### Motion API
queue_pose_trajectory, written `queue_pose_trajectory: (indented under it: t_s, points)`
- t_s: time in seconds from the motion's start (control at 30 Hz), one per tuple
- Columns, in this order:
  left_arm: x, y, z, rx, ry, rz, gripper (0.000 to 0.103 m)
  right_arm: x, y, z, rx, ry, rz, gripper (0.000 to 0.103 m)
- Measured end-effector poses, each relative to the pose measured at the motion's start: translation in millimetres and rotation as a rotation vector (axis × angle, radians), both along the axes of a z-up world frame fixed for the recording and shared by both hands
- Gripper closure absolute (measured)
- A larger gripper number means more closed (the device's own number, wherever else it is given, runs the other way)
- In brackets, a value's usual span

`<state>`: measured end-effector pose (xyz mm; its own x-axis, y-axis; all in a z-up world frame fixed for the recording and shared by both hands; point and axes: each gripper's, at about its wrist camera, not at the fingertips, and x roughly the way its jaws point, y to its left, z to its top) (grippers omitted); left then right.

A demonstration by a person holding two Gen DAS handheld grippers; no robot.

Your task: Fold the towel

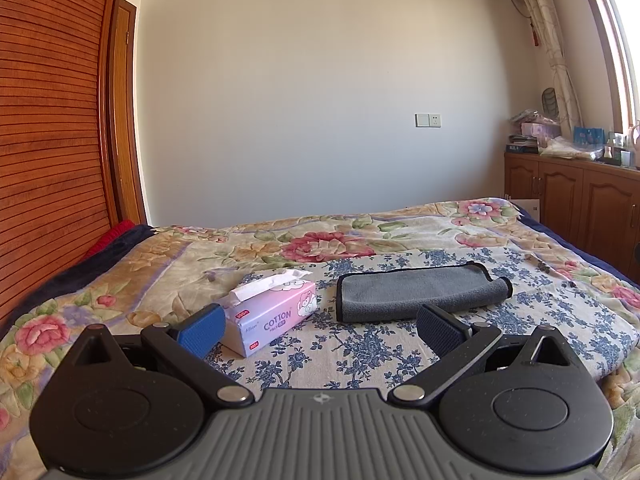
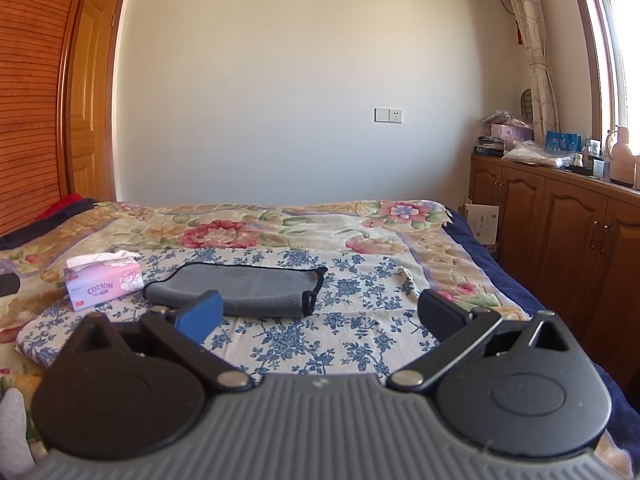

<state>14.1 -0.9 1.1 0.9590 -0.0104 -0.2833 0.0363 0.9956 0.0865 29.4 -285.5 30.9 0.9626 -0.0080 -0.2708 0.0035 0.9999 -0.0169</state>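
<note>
A grey towel (image 1: 416, 294) with a dark hem lies folded in a long strip on a blue-flowered cloth (image 1: 360, 356) on the bed. It also shows in the right wrist view (image 2: 248, 288). My left gripper (image 1: 320, 330) is open and empty, above the cloth, just short of the towel's near edge. My right gripper (image 2: 320, 316) is open and empty, near the towel's right end, with its left pad (image 2: 200, 316) overlapping the towel's near edge in view.
A pink tissue box (image 1: 272, 314) stands left of the towel, also in the right wrist view (image 2: 104, 282). The flowered bedspread (image 1: 320, 236) covers the bed. Wooden cabinets (image 2: 560, 232) with clutter line the right side. A slatted wooden wardrobe (image 1: 48, 140) stands at the left.
</note>
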Motion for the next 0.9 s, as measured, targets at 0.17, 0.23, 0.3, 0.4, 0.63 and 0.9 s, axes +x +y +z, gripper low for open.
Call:
queue_pose_trajectory:
  t_s: [0.17,0.23,0.3,0.4,0.63,0.9]
  points:
    - [-0.4,0.4,0.2,-0.002,-0.003,0.0,0.0,0.4,1.6,0.3,0.002,-0.005,-0.004,0.0]
    - [-0.3,0.5,0.2,-0.001,-0.003,0.0,0.0,0.5,1.4,0.2,0.003,-0.006,-0.004,0.0]
    - [-0.3,0.5,0.2,-0.001,-0.002,0.0,0.0,0.3,1.7,0.0,0.002,-0.006,-0.005,0.0]
    - [-0.3,0.3,0.2,-0.002,-0.002,0.0,0.0,0.3,1.6,0.0,0.003,-0.006,-0.004,0.0]
    - [-0.4,0.2,0.1,-0.001,-0.003,0.001,0.0,0.4,1.1,0.1,0.004,-0.006,-0.005,0.0]
    - [-1.0,0.4,-0.8,0.003,-0.001,-0.004,0.0,0.8,2.0,-0.1,0.004,-0.003,-0.004,0.0]
